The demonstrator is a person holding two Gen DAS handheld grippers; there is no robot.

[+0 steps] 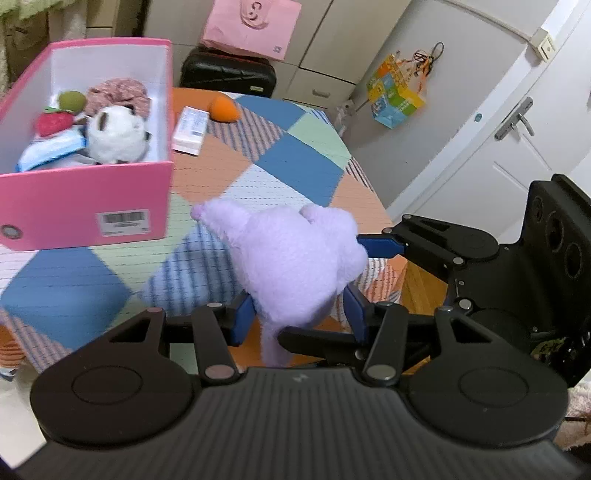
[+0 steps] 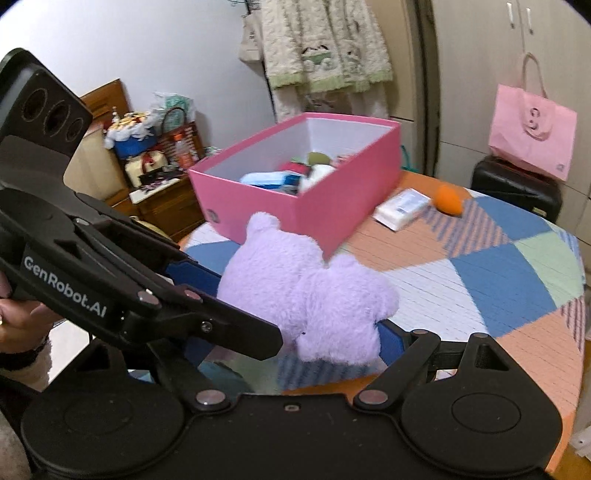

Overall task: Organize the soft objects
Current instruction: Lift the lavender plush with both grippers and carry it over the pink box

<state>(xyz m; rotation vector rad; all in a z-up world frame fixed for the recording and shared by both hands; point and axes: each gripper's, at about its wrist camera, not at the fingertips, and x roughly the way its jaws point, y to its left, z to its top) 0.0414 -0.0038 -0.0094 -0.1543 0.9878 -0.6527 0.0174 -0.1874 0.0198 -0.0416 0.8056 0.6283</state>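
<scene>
A fluffy lilac plush toy [image 1: 291,258] hangs above the patchwork tablecloth [image 1: 280,162], held by both grippers. My left gripper [image 1: 299,314] is shut on its lower part, blue pads on either side. My right gripper [image 2: 295,336] is shut on it from the right; in the left wrist view its blue fingertip [image 1: 380,245] presses the plush's right side. The plush [image 2: 306,295] fills the right wrist view's centre. A pink box [image 1: 85,206] at left holds a panda plush [image 1: 114,136], a strawberry plush [image 1: 51,123] and other soft items. The box also shows in the right wrist view [image 2: 332,206].
An orange soft toy [image 1: 223,107] and a white packet [image 1: 190,129] lie on the table behind the box. A black suitcase [image 1: 229,72] with a pink bag [image 1: 251,26] stands beyond the table. A door [image 1: 517,122] is at right; a cluttered cabinet [image 2: 159,177] is at left.
</scene>
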